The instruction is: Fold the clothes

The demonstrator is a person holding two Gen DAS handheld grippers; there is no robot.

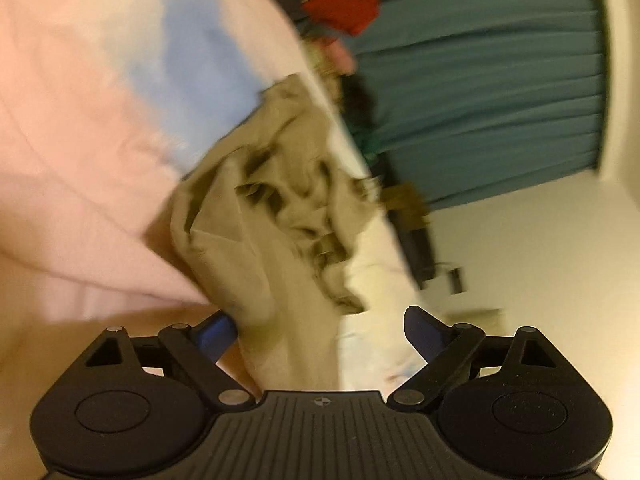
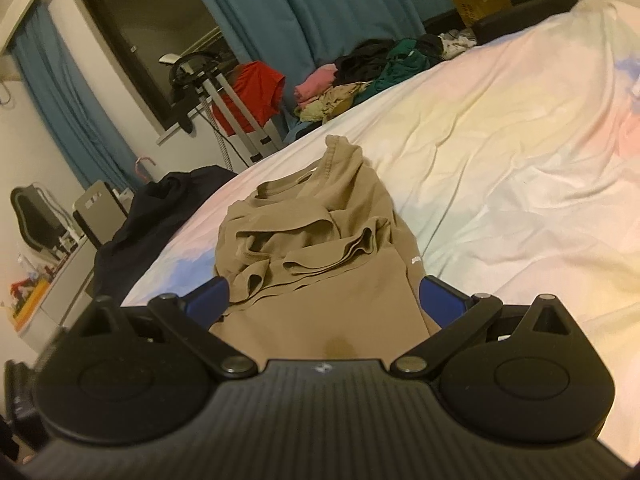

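A tan t-shirt (image 2: 312, 232) lies crumpled on the pale pastel bedsheet (image 2: 500, 140), its collar pointing away. My right gripper (image 2: 324, 300) is open, its blue fingers on either side of the shirt's near part, with cloth lying between them. In the blurred, tilted left wrist view the same tan shirt (image 1: 272, 208) bunches up in front of my left gripper (image 1: 320, 328), which is open; cloth runs down between its blue fingers (image 1: 216, 332) and touches the left one.
A pile of pink, tan, green and black clothes (image 2: 360, 76) sits at the bed's far edge. A dark garment (image 2: 152, 220) hangs off the left edge. A rack with a red garment (image 2: 252, 96), teal curtains (image 2: 300, 12) and a paper bag (image 2: 480, 0) stand beyond.
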